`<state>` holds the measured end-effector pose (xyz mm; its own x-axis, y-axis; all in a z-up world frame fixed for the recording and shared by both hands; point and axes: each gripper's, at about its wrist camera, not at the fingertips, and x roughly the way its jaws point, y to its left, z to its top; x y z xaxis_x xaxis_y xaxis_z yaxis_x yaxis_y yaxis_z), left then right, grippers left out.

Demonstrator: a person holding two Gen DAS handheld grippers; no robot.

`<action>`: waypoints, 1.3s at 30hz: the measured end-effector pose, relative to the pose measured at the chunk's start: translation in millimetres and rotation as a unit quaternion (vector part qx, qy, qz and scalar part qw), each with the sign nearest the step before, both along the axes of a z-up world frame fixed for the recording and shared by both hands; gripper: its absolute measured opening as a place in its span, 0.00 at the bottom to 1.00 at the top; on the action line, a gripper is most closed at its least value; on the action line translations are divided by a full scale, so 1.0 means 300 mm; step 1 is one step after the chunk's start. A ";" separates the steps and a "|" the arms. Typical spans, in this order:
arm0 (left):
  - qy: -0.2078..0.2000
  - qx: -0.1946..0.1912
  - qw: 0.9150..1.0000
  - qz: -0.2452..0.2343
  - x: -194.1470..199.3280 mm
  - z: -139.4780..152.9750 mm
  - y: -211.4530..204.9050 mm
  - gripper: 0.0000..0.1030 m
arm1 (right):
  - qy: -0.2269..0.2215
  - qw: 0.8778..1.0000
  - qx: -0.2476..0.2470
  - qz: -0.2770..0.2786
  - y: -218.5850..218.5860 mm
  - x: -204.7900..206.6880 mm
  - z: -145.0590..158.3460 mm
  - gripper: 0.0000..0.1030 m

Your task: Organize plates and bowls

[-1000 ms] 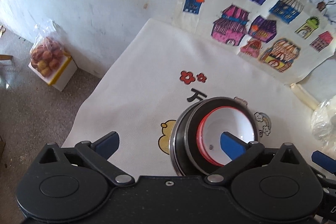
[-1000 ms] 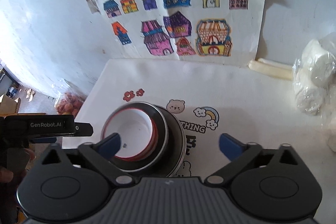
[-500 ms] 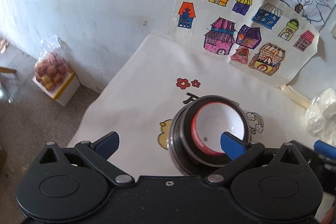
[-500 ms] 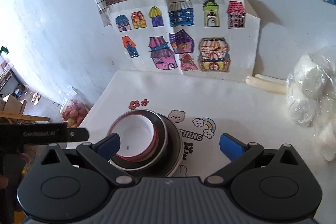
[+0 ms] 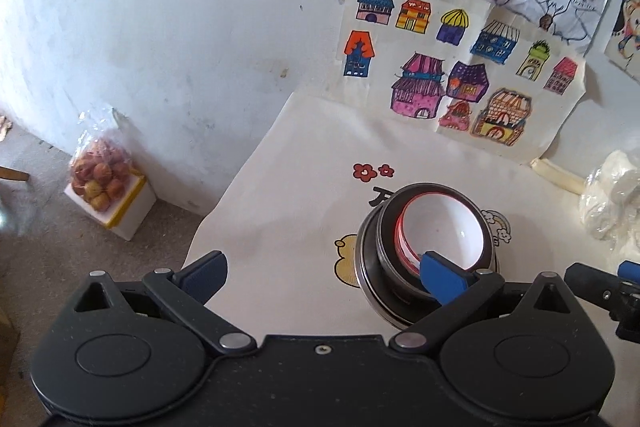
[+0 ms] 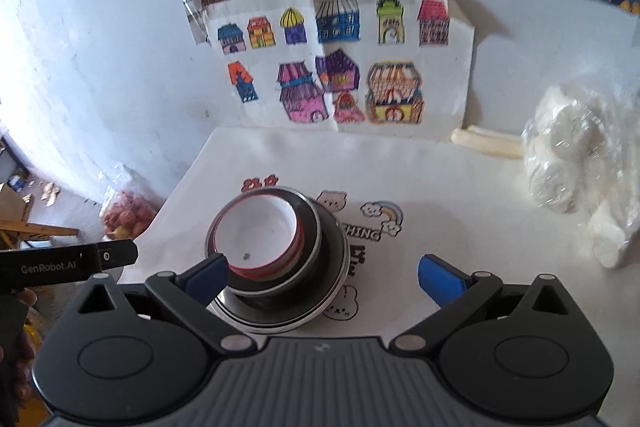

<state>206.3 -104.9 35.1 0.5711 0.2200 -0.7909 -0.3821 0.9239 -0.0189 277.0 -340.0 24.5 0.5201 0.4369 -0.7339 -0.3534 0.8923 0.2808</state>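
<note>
While the white bowl (image 6: 260, 233) sits nested in the steel bowl (image 6: 316, 259) on a steel plate (image 6: 280, 325), both tools hover. The left gripper (image 5: 322, 273) and right gripper (image 6: 322, 273) are spread wide, grasping nothing.

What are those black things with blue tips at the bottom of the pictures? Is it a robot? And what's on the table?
No robot here: a person holds two grabbing tools, one in each hand. Each tool has two fingers with blue tips and a small camera that looks along them. One picture comes from the left gripper, the other from the right gripper. Both are open and hold nothing.

On the table lies a white cloth printed with cartoons. On it stands a stack of bowls: a white bowl with a red rim sits inside dark metal ones. To the right is a plastic bag of white things. Children's drawings of houses hang on the wall. On the floor, a bag of fruit sits on a box.
</note>
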 end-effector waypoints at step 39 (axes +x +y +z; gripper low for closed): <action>-0.109 -0.040 0.982 -0.146 -0.491 0.165 0.292 0.99 | -0.117 0.977 -0.032 -0.173 0.299 -0.696 0.251 1.00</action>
<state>58.9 -17.2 84.6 0.7582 -0.0364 -0.6510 -0.0795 0.9858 -0.1477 68.2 -250.4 99.8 0.7854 0.1632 -0.5971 -0.0759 0.9827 0.1688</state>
